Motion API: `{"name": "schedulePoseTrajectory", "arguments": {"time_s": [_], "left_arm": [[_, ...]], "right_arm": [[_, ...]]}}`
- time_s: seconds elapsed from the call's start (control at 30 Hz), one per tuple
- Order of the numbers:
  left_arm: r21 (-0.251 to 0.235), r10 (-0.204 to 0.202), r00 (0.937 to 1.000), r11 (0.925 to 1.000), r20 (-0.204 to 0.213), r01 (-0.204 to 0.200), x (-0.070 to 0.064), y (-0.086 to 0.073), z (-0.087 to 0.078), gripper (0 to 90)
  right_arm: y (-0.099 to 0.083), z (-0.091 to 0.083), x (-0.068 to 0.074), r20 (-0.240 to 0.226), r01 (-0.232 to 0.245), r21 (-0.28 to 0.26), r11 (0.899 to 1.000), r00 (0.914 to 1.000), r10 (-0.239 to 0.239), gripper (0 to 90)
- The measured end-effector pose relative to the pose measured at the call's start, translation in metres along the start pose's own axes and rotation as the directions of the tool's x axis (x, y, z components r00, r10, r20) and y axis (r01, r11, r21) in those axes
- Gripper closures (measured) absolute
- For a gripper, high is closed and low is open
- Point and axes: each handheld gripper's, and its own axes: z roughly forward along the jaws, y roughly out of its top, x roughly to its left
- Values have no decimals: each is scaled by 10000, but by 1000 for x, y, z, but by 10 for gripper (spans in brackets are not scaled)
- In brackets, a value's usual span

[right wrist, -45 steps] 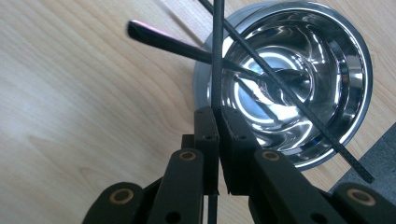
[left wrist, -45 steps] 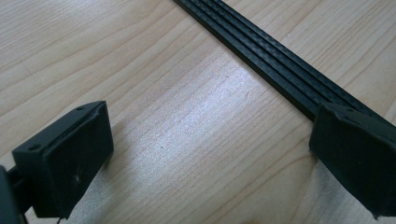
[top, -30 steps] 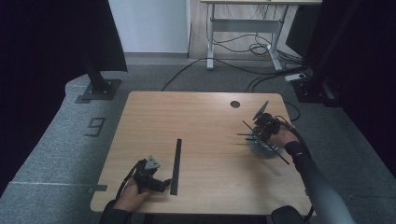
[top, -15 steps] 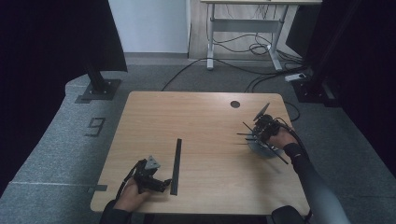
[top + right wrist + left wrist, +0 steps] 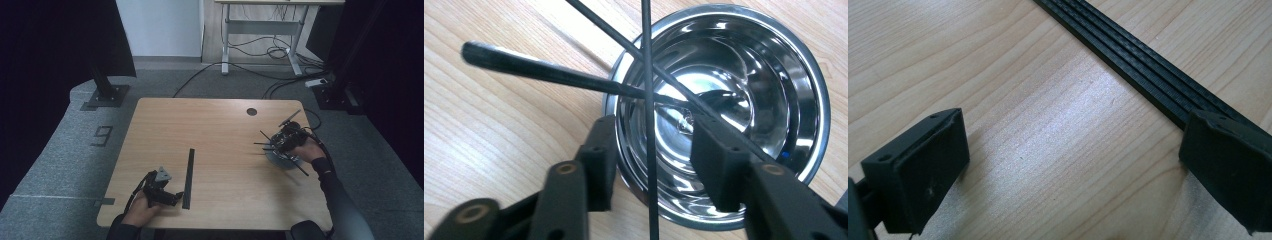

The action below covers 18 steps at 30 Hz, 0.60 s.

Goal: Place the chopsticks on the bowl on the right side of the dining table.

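At the table's (image 5: 215, 120) near left edge, the left hand (image 5: 142, 212) rests low, its left gripper (image 5: 170, 197) lying flat and aimed rightward at the black strip (image 5: 189, 175). Jaws stand wide apart, holding nothing; in the left gripper view the strip (image 5: 1128, 55) runs just beside the far jaw. At the right edge, the right hand (image 5: 312, 150) tilts the right gripper (image 5: 275, 145) down over the steel bowl (image 5: 734, 100). Jaws part-open straddle the bowl's near rim. Thin black rods (image 5: 647, 100) cross between them; whether pinched, cannot tell.
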Motion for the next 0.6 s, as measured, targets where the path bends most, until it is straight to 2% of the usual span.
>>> {"name": "schedulePoseTrajectory", "arguments": {"time_s": [0.1, 0.3, 0.37, 0.47, 0.5, 0.6], "left_arm": [[-25, -9, 10000, 10000, -3, 9, 0, 0, 0, 0], [-23, -8, 10000, 10000, -4, 8, 0, 0, 0, 0], [-24, -9, 10000, 10000, -4, 9, 0, 0, 0, 0], [-24, -10, 10000, 10000, -4, 10, 0, 0, 0, 0], [-25, -7, 10000, 10000, -2, 7, 0, 0, 0, 0], [-38, -10, 10000, 10000, -5, 10, 0, 0, 0, 0]], "right_arm": [[-7, -5, -1, 128, -146, -556, 9983, 9998, 153, 447], [-21, -14, -1, 977, -286, -1525, 9879, 9942, 438, 297], [-26, -15, -2, 866, -547, -1978, 9787, 9936, 730, 250], [-32, -12, -1, 982, -811, -2544, 9637, 9892, 1092, 133], [-34, -11, -1, 926, -945, -2700, 9582, 9880, 1235, 125], [-41, -9, -1, 709, -1345, -3307, 9341, 9835, 1667, 50]]}}
